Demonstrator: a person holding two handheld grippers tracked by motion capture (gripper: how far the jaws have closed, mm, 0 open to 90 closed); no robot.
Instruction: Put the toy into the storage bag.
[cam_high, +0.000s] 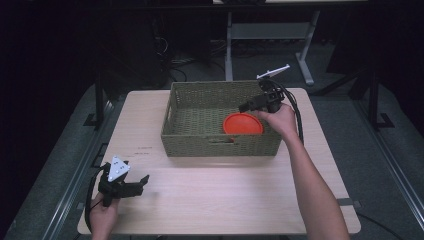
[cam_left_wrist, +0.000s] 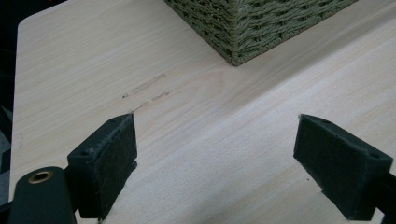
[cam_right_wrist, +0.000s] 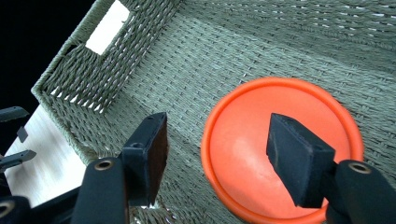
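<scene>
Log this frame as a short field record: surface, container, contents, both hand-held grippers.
surface: light wood table
container: green woven basket, mid-table
contents: orange plate lying flat on the basket floor
left hand-held gripper: open, above bare table near its front left corner, holding nothing
right hand-held gripper: open, over the plate inside the basket, contact unclear

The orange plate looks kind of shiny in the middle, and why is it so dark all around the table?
In the right gripper view, the orange plate shows a pale, soft glare patch near its middle. In the high view, light falls on the table and basket while the room behind stays nearly black. In the left gripper view, the wood is evenly lit and sharp.
</scene>
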